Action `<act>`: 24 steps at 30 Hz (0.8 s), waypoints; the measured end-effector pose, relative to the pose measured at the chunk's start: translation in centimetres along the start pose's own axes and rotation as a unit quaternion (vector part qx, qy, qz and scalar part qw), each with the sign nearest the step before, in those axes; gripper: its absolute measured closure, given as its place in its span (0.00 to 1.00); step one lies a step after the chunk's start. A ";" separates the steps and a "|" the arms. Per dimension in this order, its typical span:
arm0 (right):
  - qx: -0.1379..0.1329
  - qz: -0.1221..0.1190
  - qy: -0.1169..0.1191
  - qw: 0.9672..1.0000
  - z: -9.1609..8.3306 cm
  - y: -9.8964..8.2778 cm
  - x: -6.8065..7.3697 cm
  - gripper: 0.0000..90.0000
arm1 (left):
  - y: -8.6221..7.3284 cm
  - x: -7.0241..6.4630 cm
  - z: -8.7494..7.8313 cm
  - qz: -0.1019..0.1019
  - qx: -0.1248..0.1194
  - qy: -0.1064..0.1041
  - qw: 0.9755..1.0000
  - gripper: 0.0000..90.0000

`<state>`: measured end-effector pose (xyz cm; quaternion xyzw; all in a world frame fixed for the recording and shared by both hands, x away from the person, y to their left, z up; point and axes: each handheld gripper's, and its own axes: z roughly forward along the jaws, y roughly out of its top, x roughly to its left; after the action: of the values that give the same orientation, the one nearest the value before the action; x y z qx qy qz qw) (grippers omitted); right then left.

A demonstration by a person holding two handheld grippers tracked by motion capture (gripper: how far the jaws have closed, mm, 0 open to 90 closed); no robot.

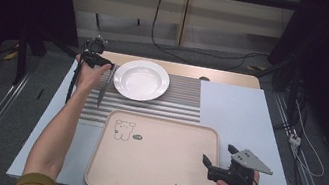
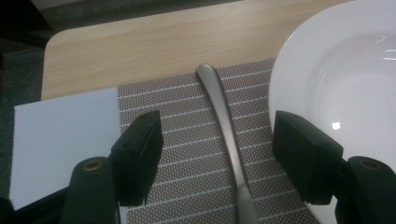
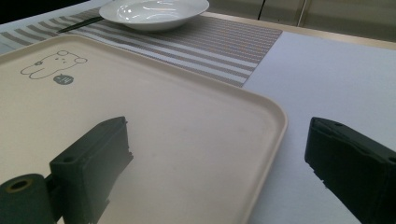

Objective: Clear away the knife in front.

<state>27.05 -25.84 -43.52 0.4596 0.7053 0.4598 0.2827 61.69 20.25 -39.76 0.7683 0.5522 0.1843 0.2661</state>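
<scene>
Left gripper (image 2: 217, 154) astride knife handle (image 2: 224, 121), untouched; high view reveals blade (image 1: 102, 91).

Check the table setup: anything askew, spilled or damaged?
Nothing stands out. The white plate sits upright and empty on the striped placemat, the utensil lies flat beside it between the left tool's open jaws, and the beige tray is bare and square to the table.

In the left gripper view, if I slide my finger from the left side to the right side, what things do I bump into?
Left finger → metal utensil handle lying on the striped placemat → right finger → white plate.
</scene>
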 end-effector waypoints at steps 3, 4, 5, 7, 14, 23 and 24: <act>0.002 -0.001 0.001 1.000 0.0 0.0 0.0 0.07 | -0.2 0.1 0.5 -0.002 0.013 0.004 1.000 0.37; 0.003 -0.001 0.003 1.000 0.1 0.0 0.1 0.07 | -0.3 0.2 0.6 -0.009 0.016 -0.001 1.000 0.38; 0.003 -0.001 0.004 1.000 0.2 0.0 0.1 0.07 | -0.3 0.4 0.8 -0.007 0.024 -0.006 1.000 0.39; 0.004 -0.004 0.006 1.000 0.2 0.0 0.1 0.07 | -0.5 0.4 1.2 -0.007 0.033 -0.007 0.999 0.39; 0.008 -0.006 0.013 1.000 0.4 0.0 0.3 0.07 | -1.1 -0.2 2.5 0.002 0.057 -0.017 0.998 0.56; 0.009 -0.005 0.013 1.000 0.3 -0.1 0.3 0.07 | -1.4 -0.9 3.6 0.010 0.067 -0.020 0.998 0.71; 0.009 -0.005 0.012 1.000 0.2 -0.1 0.3 0.07 | -1.5 -1.0 3.8 0.007 0.065 -0.017 0.998 0.72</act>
<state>27.12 -25.50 -43.67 0.4533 0.7147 0.4578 0.2722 62.44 18.91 -43.64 0.7909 0.5530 0.1367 0.2236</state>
